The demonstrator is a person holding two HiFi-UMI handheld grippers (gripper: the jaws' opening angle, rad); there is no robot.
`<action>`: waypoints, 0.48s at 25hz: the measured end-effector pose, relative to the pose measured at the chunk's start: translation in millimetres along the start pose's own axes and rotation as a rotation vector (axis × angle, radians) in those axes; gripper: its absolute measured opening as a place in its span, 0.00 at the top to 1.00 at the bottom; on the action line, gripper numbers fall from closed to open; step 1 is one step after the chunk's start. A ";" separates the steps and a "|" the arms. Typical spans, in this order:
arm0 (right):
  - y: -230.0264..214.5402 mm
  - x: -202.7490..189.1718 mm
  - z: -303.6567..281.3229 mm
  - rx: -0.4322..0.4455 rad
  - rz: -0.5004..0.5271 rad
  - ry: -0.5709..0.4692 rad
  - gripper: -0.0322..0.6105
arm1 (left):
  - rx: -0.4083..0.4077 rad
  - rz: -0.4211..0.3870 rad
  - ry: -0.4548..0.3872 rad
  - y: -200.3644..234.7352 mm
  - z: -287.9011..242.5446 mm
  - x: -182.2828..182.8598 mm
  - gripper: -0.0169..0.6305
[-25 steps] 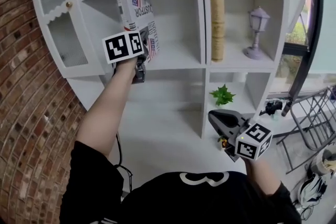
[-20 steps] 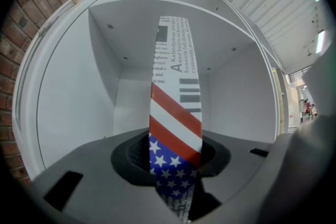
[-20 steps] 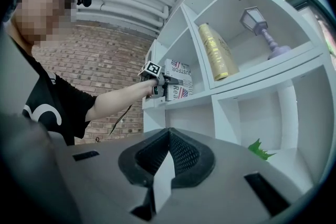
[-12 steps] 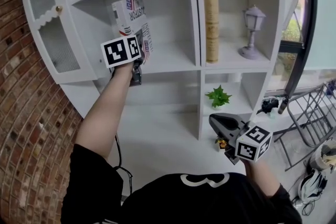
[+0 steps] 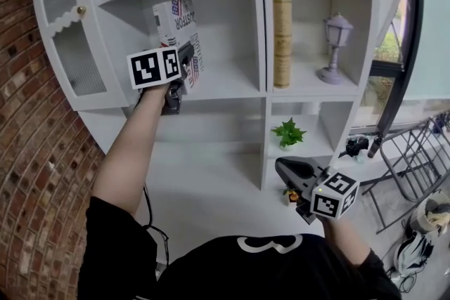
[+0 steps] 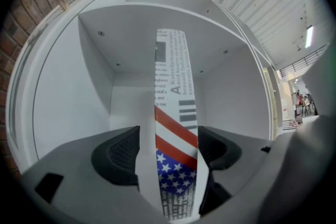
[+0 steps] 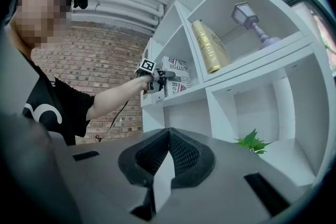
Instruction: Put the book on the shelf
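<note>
In the head view, the left hand-held gripper (image 5: 185,61) is raised to the white shelf (image 5: 232,84). Its tips are at the lower front edge of the book (image 5: 176,19), which stands about upright on the board of the compartment straight ahead of it. The right hand-held gripper (image 5: 281,166) hangs low and well apart from the book, with a small green plant (image 5: 287,130) just beyond its tips in a lower compartment. In the left gripper view, the jaws are opening with the book between them. The dark pads (image 6: 123,152) sit close beside both covers, and I judge they no longer press on them. The book shows its narrow edge here. It is white with black print and a barcode, crossed by red stripes above a blue field of white stars, and it looks like a slim paperback that could tip easily. In the right gripper view, that hand-held gripper's jaws meet at their tips with nothing between them, and the book appears far off, up and to the left. The step in hand looks like the release, with the book already placed. The next move calls for drawing the left hand-held gripper straight back, so that neither pad drags a cover and topples the book.
</note>
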State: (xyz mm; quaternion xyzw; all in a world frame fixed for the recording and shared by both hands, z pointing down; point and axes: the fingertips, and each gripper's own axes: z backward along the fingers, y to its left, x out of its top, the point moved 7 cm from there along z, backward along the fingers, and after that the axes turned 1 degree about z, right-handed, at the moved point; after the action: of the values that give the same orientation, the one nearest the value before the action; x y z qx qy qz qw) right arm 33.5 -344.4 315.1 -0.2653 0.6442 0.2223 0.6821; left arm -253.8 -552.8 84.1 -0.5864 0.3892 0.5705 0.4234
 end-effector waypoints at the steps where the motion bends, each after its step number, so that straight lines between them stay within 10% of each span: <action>1: 1.0 -0.1 0.5 0.004 0.000 0.000 0.94 | -0.003 0.004 -0.011 1.2 4.9 1.5 0.45; 12: 20.5 4.1 20.7 0.028 -0.039 -0.079 0.94 | -0.184 0.035 -0.124 -33.4 117.6 -40.4 0.42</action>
State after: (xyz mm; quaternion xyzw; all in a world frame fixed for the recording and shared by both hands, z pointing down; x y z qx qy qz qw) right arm 36.4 -315.6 310.1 -0.2594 0.6146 0.2100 0.7147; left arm -264.2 -432.0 127.3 -0.5794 0.3184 0.6463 0.3811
